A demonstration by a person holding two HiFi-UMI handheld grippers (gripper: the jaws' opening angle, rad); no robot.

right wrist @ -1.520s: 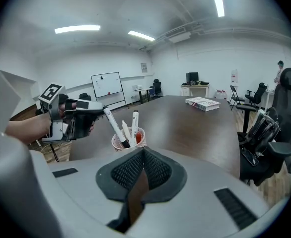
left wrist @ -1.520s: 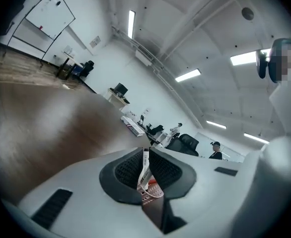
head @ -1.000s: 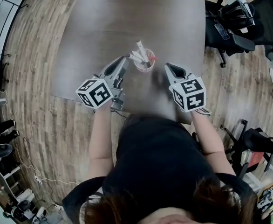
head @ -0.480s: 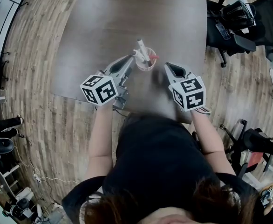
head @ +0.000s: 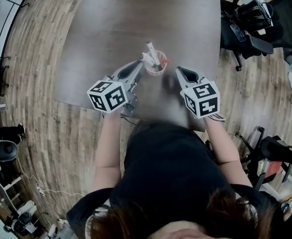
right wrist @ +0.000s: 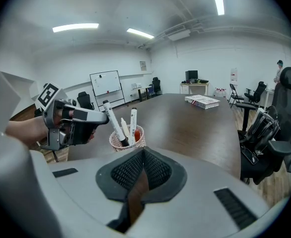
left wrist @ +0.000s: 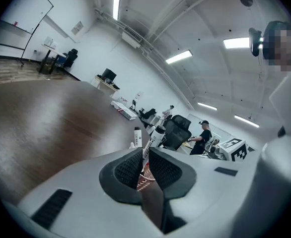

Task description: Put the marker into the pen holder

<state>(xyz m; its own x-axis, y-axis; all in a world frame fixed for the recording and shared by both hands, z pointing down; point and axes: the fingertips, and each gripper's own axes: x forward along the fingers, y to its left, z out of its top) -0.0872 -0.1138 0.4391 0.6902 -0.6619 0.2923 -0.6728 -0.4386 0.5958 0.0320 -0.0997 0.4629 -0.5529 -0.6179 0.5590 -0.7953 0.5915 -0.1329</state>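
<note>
**A:** Left hand-held gripper (left wrist: 144, 157): what did you log?

**B:** Clenched on the marker (right wrist: 114, 124). Pads pinched the barrel high up, just below the cap. In the left gripper view the white barrel ran up out of the pads at lower centre of the frame.

**A:** And the right one?

**B:** Right hand-held gripper (right wrist: 141, 152): jaws together, nothing between them. It was parked at lower centre of its own view, pointing at the pen holder (right wrist: 138, 140), near it but apart.

**A:** Where was the marker relative to the left jaws?

**B:** Slanted. The capped end was up at the jaw tips, left of centre in the right gripper view. The lower end was already down inside the pen holder's rim. An upright white marker (right wrist: 133, 118) and a red-tipped one (right wrist: 137, 133) stood in the pen holder beside it.

**A:** Risks from there?

**B:** My judgement only. The pen holder looked like a light mesh cup, and nothing steadied it. A sideways pull from the clenched jaws could lever it over onto the worktop (right wrist: 195, 123) and spill the lot.

**A:** Anything else?

**B:** The lean. If it were let go at that slant, the marker might drop against the rim and rock the cup, or jam across the other two instead of seating. I could not see whether its lower end had reached the bottom.
</note>
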